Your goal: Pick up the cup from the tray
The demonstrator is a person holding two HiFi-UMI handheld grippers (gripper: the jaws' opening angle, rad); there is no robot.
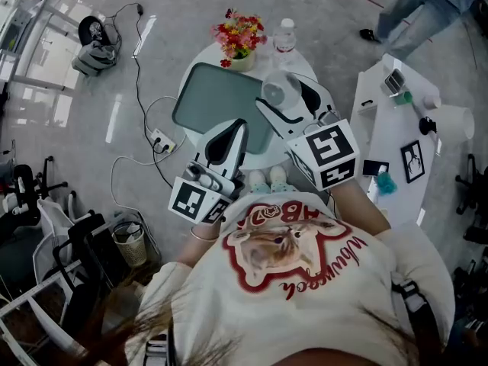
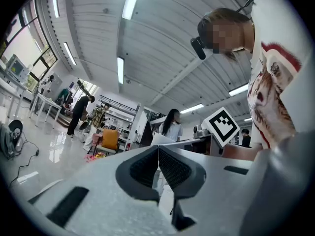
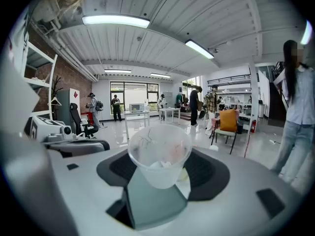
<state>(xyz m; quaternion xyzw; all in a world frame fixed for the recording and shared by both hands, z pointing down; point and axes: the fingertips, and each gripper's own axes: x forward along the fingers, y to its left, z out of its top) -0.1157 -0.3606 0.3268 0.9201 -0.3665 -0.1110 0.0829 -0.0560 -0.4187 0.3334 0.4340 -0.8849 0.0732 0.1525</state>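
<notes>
The cup (image 1: 276, 91) is clear plastic and sits between the jaws of my right gripper (image 1: 284, 94), which is shut on it, above the right edge of the grey-green tray (image 1: 213, 101). In the right gripper view the cup (image 3: 160, 154) stands upright between the dark pads (image 3: 209, 173), with the tray (image 3: 152, 200) below it. My left gripper (image 1: 236, 126) hovers over the tray's near edge; its jaws are pressed together with nothing between them. In the left gripper view the left gripper (image 2: 158, 167) points out into the room.
The tray lies on a small round white table (image 1: 261, 156). A flower pot (image 1: 239, 38) and a water bottle (image 1: 284, 36) stand at its far edge. A white side table (image 1: 396, 128) with small items is to the right. Cables and a power strip (image 1: 162, 140) lie on the floor at left.
</notes>
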